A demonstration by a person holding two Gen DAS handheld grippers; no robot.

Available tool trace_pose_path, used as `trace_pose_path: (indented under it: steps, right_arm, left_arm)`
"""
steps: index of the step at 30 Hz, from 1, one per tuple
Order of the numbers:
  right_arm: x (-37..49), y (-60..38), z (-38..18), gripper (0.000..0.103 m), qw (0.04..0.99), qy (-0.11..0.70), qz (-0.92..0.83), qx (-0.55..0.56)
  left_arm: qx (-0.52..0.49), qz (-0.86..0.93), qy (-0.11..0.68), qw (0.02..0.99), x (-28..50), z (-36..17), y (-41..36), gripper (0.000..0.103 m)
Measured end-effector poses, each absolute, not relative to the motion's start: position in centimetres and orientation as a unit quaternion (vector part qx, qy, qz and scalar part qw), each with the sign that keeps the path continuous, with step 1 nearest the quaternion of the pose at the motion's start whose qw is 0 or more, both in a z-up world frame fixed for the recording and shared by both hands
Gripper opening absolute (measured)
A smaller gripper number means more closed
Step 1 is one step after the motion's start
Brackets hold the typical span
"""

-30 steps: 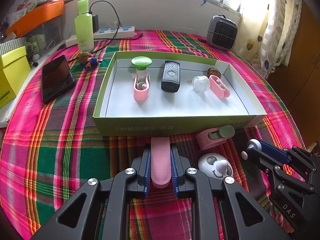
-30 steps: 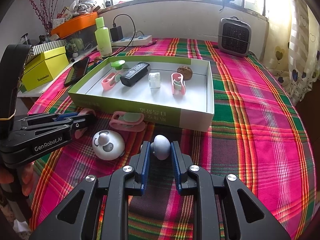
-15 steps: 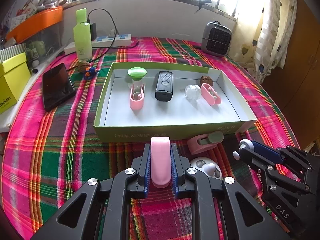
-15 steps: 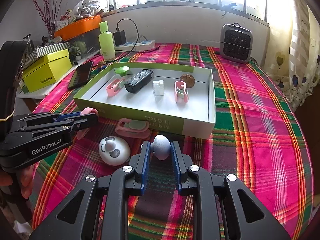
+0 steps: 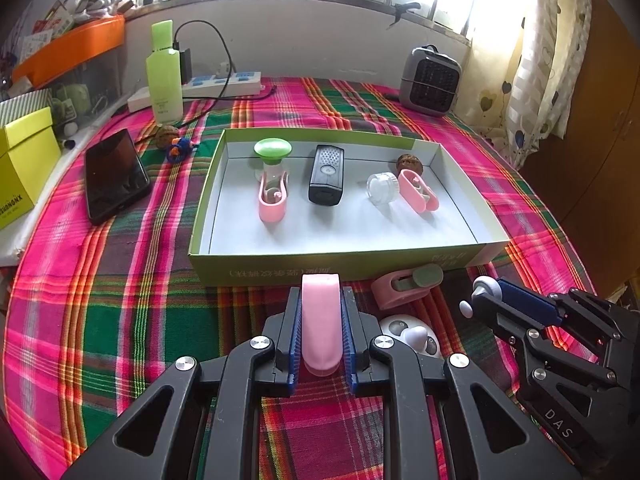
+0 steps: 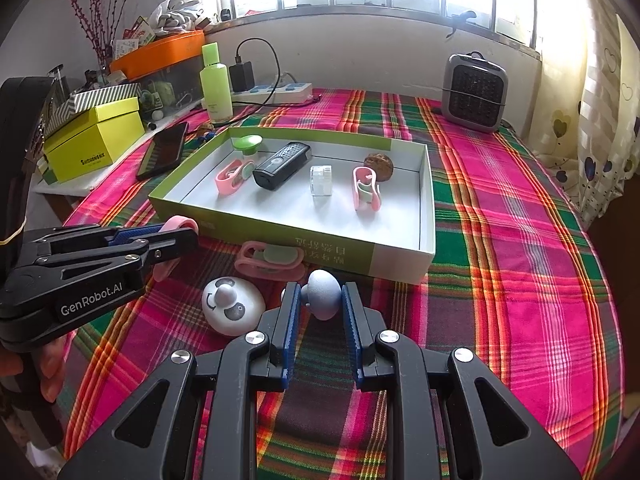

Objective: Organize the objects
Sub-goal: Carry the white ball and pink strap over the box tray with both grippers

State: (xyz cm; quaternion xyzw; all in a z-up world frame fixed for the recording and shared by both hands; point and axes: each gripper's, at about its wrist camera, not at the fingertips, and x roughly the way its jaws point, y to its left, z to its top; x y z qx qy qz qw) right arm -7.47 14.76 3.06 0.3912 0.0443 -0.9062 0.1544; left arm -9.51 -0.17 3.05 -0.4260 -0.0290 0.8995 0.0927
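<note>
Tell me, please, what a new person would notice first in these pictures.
First, the bright pink-and-green plaid tablecloth, with the shallow green-walled cardboard tray at its centre. Close to the cameras, the left gripper is shut on a pink plastic clip, and the right gripper is shut on a pale grey mushroom-shaped knob.

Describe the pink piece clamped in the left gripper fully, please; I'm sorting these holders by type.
The pink piece is a smooth, matte, rubbery-looking strap with rounded ends, seemingly a folded loop. It stands edge-on between the blue pads of the left gripper, which press both its flat sides; each end sticks out past the pads. It is held just short of the green box's near wall, over the plaid cloth. Its underside is hidden.
</note>
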Motion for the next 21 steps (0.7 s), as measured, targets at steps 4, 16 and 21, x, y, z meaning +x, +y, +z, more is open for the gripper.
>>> trace_pose_path:
  steps: [4,16,21]
  right_arm:
    - [-7.5,14.8,3.3,0.022,0.155,0.042,-0.908,0.387]
    - [-7.9,14.4,4.3,0.022,0.161,0.047,-0.912,0.374]
    - [-8.7,14.4,4.7,0.022,0.168,0.037,-0.912,0.372]
  left_arm:
    - [-0.422,0.901,-0.032,0.095,-9.4,3.4,-0.2,0.016]
    - [-0.414,0.904,-0.036,0.102,-9.8,4.2,-0.4,0.016]
    - [-0.414,0.903,-0.042,0.104,-10.4,4.5,-0.7,0.016]
